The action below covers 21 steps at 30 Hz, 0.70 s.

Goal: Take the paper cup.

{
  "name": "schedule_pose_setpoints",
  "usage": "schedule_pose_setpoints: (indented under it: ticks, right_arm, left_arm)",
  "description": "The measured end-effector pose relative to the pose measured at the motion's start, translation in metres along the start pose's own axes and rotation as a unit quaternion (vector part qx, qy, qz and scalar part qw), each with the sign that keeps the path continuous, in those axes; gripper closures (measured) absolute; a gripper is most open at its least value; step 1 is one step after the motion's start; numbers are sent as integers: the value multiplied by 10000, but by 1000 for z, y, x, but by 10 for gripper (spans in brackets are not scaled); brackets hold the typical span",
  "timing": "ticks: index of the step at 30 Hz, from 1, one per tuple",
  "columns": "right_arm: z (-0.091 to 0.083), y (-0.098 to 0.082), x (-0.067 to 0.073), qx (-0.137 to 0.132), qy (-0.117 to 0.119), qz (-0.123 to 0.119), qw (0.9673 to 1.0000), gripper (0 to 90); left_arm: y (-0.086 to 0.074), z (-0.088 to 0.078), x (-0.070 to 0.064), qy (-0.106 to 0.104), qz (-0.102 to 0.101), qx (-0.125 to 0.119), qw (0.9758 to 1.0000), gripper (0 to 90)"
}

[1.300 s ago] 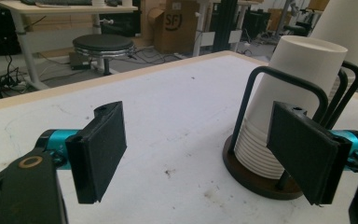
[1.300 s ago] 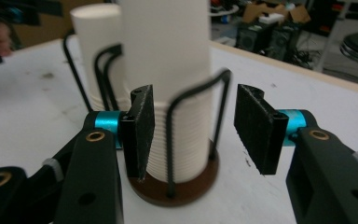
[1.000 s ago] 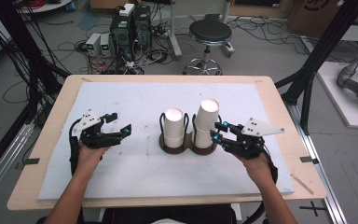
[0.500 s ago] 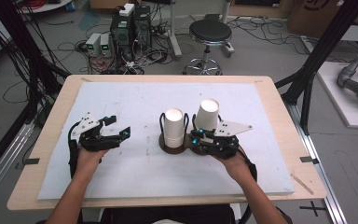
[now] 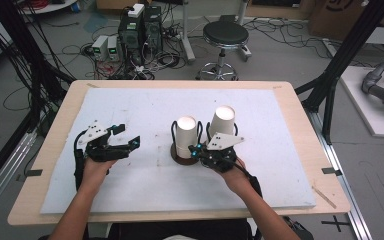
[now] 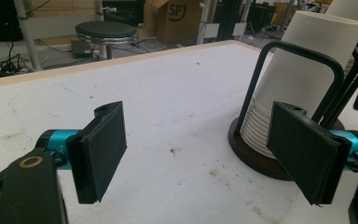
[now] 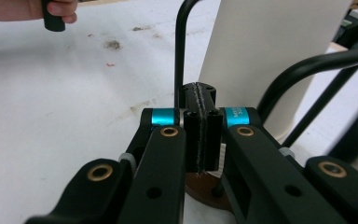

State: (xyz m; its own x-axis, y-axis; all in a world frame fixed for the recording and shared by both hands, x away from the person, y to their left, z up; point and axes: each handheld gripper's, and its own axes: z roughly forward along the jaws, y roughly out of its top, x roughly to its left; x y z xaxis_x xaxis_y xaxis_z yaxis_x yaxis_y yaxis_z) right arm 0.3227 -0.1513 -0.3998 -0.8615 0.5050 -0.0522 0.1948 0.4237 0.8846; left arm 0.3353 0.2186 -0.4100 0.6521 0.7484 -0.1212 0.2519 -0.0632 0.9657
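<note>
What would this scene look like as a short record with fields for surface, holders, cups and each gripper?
surface: white mat on a wooden table
holders: two black wire holders on round brown bases, side by side at mid-table
left cup stack: white cups, upright in the left holder
right cup stack: white cups, leaning in the right holder
left gripper: jaws open, nothing between them, resting on the mat left of the holders
right gripper: jaws have just closed, pads together, nothing between them, at the base between the two stacks

Right gripper point(image 7: 200, 135) jaws just closed, left gripper point(image 6: 200, 154) jaws apart
</note>
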Motion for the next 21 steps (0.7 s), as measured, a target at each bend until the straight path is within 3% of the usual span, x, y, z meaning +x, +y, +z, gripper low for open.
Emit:
schedule_pose_setpoints:
  ticks: [14, 21]
  right_arm:
    - [22, -14, 11, 368, -133, 205, 9990, 900]
    - [28, -25, 15, 489, -408, 397, 9972, 900]
  left_arm:
    - [-1, 0, 1, 21, -18, -12, 10000, 197]
    - [-1, 0, 1, 14, -23, -24, 10000, 198]
